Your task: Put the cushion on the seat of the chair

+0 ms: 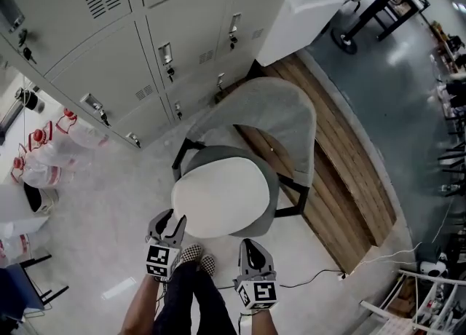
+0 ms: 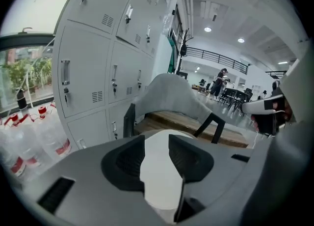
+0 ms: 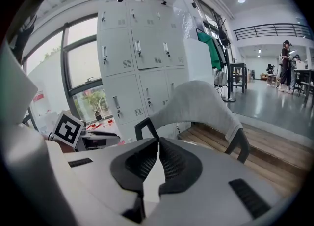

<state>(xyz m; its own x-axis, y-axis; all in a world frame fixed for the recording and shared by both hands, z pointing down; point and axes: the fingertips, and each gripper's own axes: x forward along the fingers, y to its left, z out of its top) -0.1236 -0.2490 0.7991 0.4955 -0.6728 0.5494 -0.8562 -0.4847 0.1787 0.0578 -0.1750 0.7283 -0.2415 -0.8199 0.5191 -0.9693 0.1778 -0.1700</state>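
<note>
Seeing white cushion (image 1: 222, 199) lying flat on seat of grey chair (image 1: 291, 119), covering most of seat shell. Grey rim (image 1: 272, 180) shows along its right side. Neither claw has hold of it.

Reading L claw (image 1: 170, 224) as part open. In left gripper view, jaws stand apart w/ clear gap and pads press on nothing. Only cushion shows through gap, beyond tips. In head view, sits at cushion's near-left edge, pointing toward chair back. Can't tell from above whether tips touch the edge.

Reading R claw (image 1: 252, 247) as closed. In right gripper view, tips meet, w/ just a thin pale wedge showing lower down btwn jaws. Can't tell what that pale bit is. Nothing visibly gripped. In head view, sits just by cushion's near-right edge, level w/ L claw. Person's legs & checkered shoes (image 1: 196, 255) lie btwn the two.

Surroundings: chair backs onto wooden platform (image 1: 349, 166). Grey lockers (image 1: 109, 42) stand left of & beyond chair. Clear bottles w/ red caps (image 1: 44, 155) at far left.
</note>
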